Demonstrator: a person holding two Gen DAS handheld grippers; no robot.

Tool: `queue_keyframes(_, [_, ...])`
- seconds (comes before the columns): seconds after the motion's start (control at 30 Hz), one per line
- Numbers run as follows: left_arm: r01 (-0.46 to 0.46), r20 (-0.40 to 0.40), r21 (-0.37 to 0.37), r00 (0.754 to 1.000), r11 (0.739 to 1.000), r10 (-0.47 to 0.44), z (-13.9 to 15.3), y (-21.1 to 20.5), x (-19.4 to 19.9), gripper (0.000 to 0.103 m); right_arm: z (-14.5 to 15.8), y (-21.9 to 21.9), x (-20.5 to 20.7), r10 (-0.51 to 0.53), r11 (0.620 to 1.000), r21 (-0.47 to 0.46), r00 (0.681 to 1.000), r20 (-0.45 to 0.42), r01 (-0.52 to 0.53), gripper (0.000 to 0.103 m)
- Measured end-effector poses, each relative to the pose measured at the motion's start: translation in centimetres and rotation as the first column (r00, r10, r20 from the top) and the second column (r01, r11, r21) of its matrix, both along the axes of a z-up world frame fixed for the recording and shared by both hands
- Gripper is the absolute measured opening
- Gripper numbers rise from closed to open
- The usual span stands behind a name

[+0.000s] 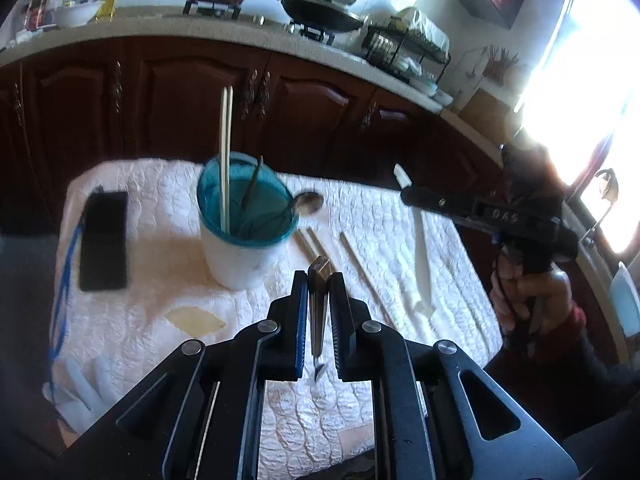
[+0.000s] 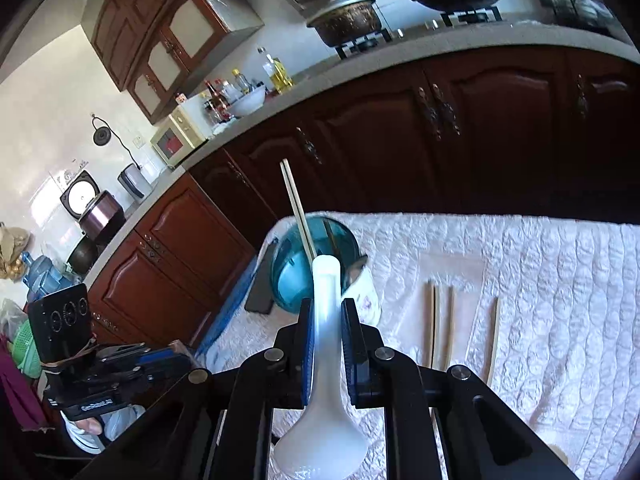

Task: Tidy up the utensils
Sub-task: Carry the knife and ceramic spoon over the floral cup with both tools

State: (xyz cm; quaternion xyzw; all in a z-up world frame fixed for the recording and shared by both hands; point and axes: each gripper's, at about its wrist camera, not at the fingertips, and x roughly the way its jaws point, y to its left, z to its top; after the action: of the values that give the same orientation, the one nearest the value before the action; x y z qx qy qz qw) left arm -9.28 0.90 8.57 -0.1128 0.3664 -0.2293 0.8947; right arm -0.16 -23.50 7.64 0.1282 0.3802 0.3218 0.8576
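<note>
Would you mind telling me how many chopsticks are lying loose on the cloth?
3. Two chopsticks lie side by side just right of the cup; the third chopstick lies alone further right. Others could be hidden behind the cup.

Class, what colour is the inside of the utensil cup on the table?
Teal blue inside the utensil cup, white outside; clearest in the left wrist view.

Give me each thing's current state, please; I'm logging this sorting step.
Left gripper: jaws shut on a metal utensil.
Right gripper: jaws shut on the white spoon, bowl end toward the camera.
Blue-rimmed cup: upright, holding pale chopsticks and a metal spoon.
Loose chopsticks: lying flat on the quilted cloth.
Black phone: flat on the cloth.
</note>
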Motion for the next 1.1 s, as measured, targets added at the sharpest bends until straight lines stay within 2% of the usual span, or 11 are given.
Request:
queue_keyframes(0.2, [-0.031,0.084,0.009,0.996,0.999,0.030,4.5,1.8,1.2,0.009,1.8,1.3,1.2,-0.024,1.000,-0.007,0.998,0.064,0.025,0.012])
queue_keyframes(0.33, [-0.075,0.167,0.044,0.984,0.996,0.067,7.3,2.5,2.2,0.009,2.5,2.6,2.7,-0.050,0.999,0.005,0.995,0.083,0.049,0.012])
queue_keyframes(0.47, [-0.144,0.225,0.064,0.966,0.988,0.126,8.7,3.3,4.4,0.009,2.9,4.7,4.5,-0.076,0.997,-0.008,0.990,0.118,0.078,0.012])
queue_keyframes(0.6, [-0.183,0.236,0.071,0.958,0.981,0.162,8.5,3.5,6.9,0.009,2.9,7.1,6.3,-0.087,0.995,-0.032,0.984,0.153,0.093,0.012])
queue_keyframes(0.73, [-0.213,0.210,0.079,0.959,0.974,0.192,7.1,3.6,9.2,0.009,2.4,9.3,7.9,-0.099,0.991,-0.070,0.973,0.211,0.116,0.012])
queue_keyframes(1.1, [-0.231,0.131,0.099,0.967,0.968,0.217,3.4,3.3,12.5,0.009,-2.1,12.9,11.0,-0.140,0.969,-0.149,0.935,0.325,0.197,0.012])
